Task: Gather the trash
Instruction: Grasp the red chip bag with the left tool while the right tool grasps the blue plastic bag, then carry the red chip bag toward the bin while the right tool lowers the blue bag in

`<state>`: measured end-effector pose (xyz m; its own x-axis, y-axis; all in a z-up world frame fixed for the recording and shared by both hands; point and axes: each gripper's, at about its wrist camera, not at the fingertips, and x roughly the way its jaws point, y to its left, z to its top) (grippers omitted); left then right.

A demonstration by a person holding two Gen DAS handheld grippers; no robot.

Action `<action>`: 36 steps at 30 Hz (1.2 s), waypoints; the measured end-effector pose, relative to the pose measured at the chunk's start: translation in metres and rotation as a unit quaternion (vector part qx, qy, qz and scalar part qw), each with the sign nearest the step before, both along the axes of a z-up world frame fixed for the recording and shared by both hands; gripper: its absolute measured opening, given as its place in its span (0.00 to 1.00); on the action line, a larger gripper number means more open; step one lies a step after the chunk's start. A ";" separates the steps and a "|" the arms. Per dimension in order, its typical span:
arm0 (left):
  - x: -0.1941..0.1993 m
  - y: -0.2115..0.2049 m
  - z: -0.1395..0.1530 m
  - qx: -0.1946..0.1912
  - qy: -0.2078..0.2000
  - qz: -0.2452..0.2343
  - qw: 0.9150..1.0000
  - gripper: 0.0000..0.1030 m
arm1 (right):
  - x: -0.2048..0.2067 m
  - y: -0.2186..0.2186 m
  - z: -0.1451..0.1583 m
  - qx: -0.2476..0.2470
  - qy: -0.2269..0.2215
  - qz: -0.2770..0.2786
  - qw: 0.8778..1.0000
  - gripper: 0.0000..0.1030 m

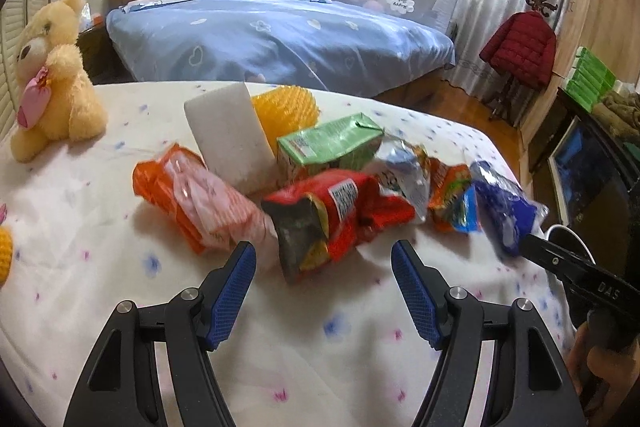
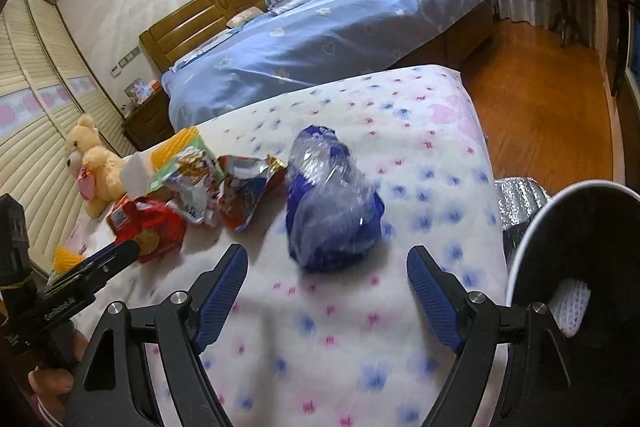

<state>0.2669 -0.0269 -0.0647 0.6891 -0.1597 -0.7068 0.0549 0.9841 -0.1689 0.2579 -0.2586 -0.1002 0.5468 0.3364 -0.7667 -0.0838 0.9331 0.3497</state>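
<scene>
Several wrappers lie in a row on the flowered bedsheet (image 1: 100, 227). In the left wrist view my left gripper (image 1: 324, 263) stands open just short of a red snack bag (image 1: 320, 219), with an orange packet (image 1: 188, 195) to its left and a green carton (image 1: 328, 147) behind. My right gripper (image 2: 328, 267) is open too, its blue pads on either side of a crumpled blue plastic bag (image 2: 332, 203) and a little nearer than it. That blue plastic bag (image 1: 504, 207) lies at the right end of the row. A dark bin (image 2: 580, 267) with a white rim stands at the bed's right edge.
A yellow teddy bear (image 1: 52, 79) sits at the back left of the sheet. A white block (image 1: 232, 135) and a yellow spiky ball (image 1: 284, 107) rest behind the wrappers. Beyond lie a blue bed (image 1: 280, 39), wooden floor (image 2: 532, 107) and a red jacket (image 1: 520, 47) on a stand.
</scene>
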 end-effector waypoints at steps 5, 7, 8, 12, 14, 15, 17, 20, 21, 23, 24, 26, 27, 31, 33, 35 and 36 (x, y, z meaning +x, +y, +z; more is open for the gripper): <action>0.011 0.000 -0.002 0.006 -0.007 0.000 1.000 0.64 | 0.013 -0.001 -0.002 -0.010 0.000 -0.009 1.000 0.81; 0.013 -0.001 -0.003 0.007 -0.010 -0.001 1.000 0.56 | 0.017 -0.002 -0.004 -0.014 0.003 -0.011 1.000 0.79; 0.015 -0.001 -0.005 0.005 -0.009 -0.004 1.000 0.47 | 0.018 -0.002 -0.005 -0.016 0.003 -0.012 1.000 0.77; 0.019 -0.002 -0.010 -0.001 -0.001 -0.017 1.000 0.18 | 0.020 -0.001 -0.008 -0.023 0.007 -0.010 1.000 0.45; 0.016 -0.004 -0.009 0.001 -0.007 -0.023 1.000 0.16 | 0.016 -0.002 -0.005 -0.025 -0.005 -0.012 1.000 0.39; 0.015 -0.004 -0.008 0.001 -0.009 -0.026 1.000 0.13 | 0.014 -0.002 -0.003 -0.026 -0.008 -0.013 1.000 0.36; 0.010 -0.006 -0.007 -0.003 -0.012 -0.034 0.999 0.09 | 0.008 -0.004 -0.001 -0.022 -0.012 -0.014 1.000 0.34; 0.002 -0.009 -0.006 -0.008 -0.015 -0.043 0.999 0.09 | -0.005 -0.009 0.003 -0.010 -0.017 -0.017 1.000 0.33; 0.000 -0.010 -0.005 -0.010 -0.016 -0.045 0.999 0.09 | -0.007 -0.009 0.004 -0.009 -0.018 -0.017 1.000 0.32; -0.009 -0.012 -0.004 -0.014 -0.019 -0.053 0.998 0.09 | -0.017 -0.012 0.007 -0.002 -0.020 -0.018 1.000 0.32; -0.012 -0.014 -0.003 -0.017 -0.019 -0.057 0.998 0.09 | -0.023 -0.014 0.008 0.001 -0.022 -0.019 1.000 0.32; -0.017 -0.015 -0.003 -0.021 -0.019 -0.065 0.997 0.09 | -0.032 -0.016 0.011 0.006 -0.023 -0.022 0.999 0.32; -0.022 -0.017 -0.003 -0.021 -0.019 -0.070 0.997 0.09 | -0.037 -0.018 0.012 0.008 -0.024 -0.023 0.999 0.32; -0.034 -0.028 -0.003 -0.024 -0.016 -0.092 0.995 0.09 | -0.054 -0.026 0.016 0.015 -0.026 -0.030 0.999 0.32; -0.038 -0.036 -0.003 -0.025 -0.014 -0.104 0.994 0.09 | -0.064 -0.030 0.020 0.016 -0.030 -0.033 0.999 0.32; -0.040 -0.043 -0.002 -0.025 -0.013 -0.114 0.993 0.09 | -0.072 -0.033 0.024 0.017 -0.033 -0.037 0.999 0.32; -0.041 -0.046 -0.001 -0.025 -0.014 -0.120 0.992 0.09 | -0.074 -0.035 0.025 0.017 -0.034 -0.038 0.999 0.32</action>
<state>0.2259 -0.0734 -0.0657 0.6459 -0.3556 -0.6755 0.2914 0.9327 -0.2123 0.1836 -0.2936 -0.0752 0.6228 0.3160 -0.7157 -0.0374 0.9258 0.3763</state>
